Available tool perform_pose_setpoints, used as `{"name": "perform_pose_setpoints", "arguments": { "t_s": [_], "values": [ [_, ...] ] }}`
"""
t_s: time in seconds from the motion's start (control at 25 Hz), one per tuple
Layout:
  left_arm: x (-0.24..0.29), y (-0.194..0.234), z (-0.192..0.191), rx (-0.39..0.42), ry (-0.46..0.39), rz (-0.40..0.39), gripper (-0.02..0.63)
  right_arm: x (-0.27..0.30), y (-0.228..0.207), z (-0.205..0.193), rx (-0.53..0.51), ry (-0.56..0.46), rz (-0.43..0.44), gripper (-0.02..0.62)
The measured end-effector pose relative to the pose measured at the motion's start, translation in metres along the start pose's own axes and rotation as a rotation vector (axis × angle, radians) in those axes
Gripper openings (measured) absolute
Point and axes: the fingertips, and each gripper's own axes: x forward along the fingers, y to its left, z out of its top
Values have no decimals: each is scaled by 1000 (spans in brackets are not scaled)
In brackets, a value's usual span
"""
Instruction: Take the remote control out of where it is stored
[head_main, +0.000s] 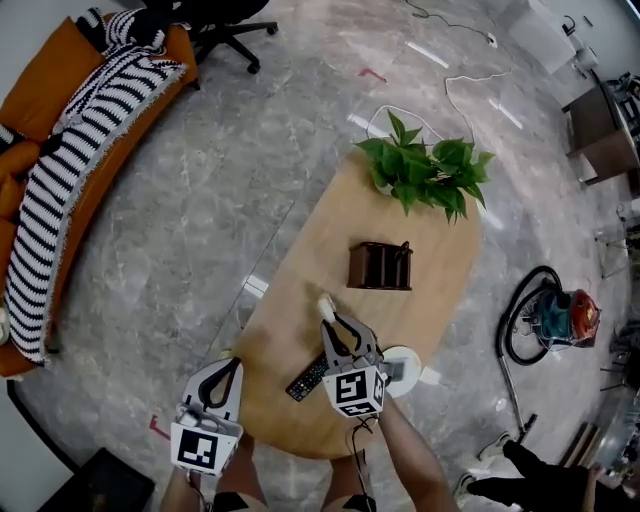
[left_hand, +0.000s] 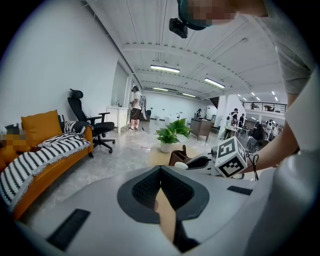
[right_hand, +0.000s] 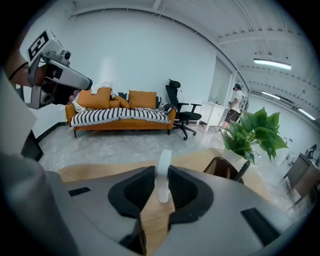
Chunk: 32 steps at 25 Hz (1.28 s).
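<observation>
On the near side of the brown holder (head_main: 380, 266), above the surface (head_main: 432, 272), the white remote control (head_main: 325, 303) is being gripped upright between the right gripper (head_main: 328, 320)'s fingers, the left gripper (head_main: 231, 364)'s fingers being pressed together.

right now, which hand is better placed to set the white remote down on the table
Right: the right gripper holds the white remote over the wooden table; the left gripper is shut, empty, at the table's edge.

Both grippers, left (head_main: 230, 363) and right (head_main: 334, 323), have pale grey shells and black ribbed pads (right_hand: 134, 192). Each carries a black-and-white marker cube (head_main: 358, 392). The short sleeve (left_hand: 300, 120) looks white, perhaps light grey.
</observation>
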Motion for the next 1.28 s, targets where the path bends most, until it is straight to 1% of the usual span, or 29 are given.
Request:
{"name": "perform_pose_setpoints", "arguments": {
  "t_s": [0.16,0.36,0.64,0.88,1.2,1.28],
  "values": [
    [3,0,-2,-6,-5,2,6,2,8,-6,-44,6,11,92],
    [3,2,-5,-10,2,1,6,5,15,-13,-59,10,23,92],
    [3,3,-14,-12,19,4,6,8,34,-26,-96,25,64,92],
    [6,4,-18,-23,19,8,5,7,48,-32,-221,21,71,92],
    [8,2,-26,-41,29,8,6,7,53,-33,-246,10,70,92],
    [7,4,-28,-49,30,12,6,6,55,-34,-274,8,63,92]
  ]
}}
